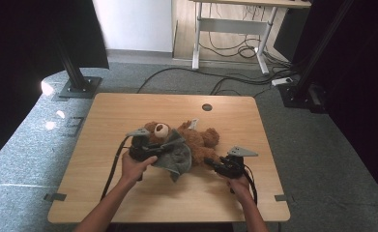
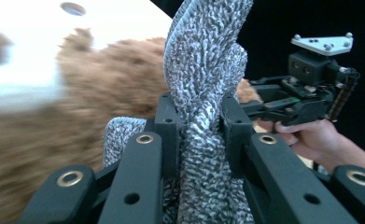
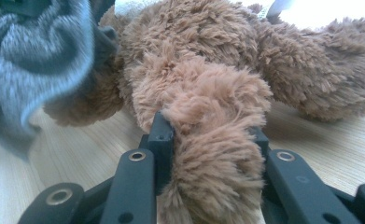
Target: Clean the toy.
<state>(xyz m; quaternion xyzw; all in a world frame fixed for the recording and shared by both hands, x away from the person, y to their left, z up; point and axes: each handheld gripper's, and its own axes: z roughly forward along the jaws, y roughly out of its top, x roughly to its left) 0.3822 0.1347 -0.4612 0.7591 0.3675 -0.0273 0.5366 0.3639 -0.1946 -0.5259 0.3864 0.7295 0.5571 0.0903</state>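
Near the middle of the desk, a little toward the person's edge, a brown teddy bear lies on its back with its head toward the left edge and its legs toward the right. Across its belly hangs a grey cloth, part draped on the plush and part trailing onto the wood. The left gripper has its jaws clamped on a bunched fold of that cloth; in the left gripper view the looped fabric stands up between them, pinched tight, which looks like a hold meant for drawing the cloth over or off the bear. The right gripper sits closer to the right edge with its jaws closed on one furry leg. My guess is that this grip pins the toy, so it doesn't slide while the other hand works the cloth.
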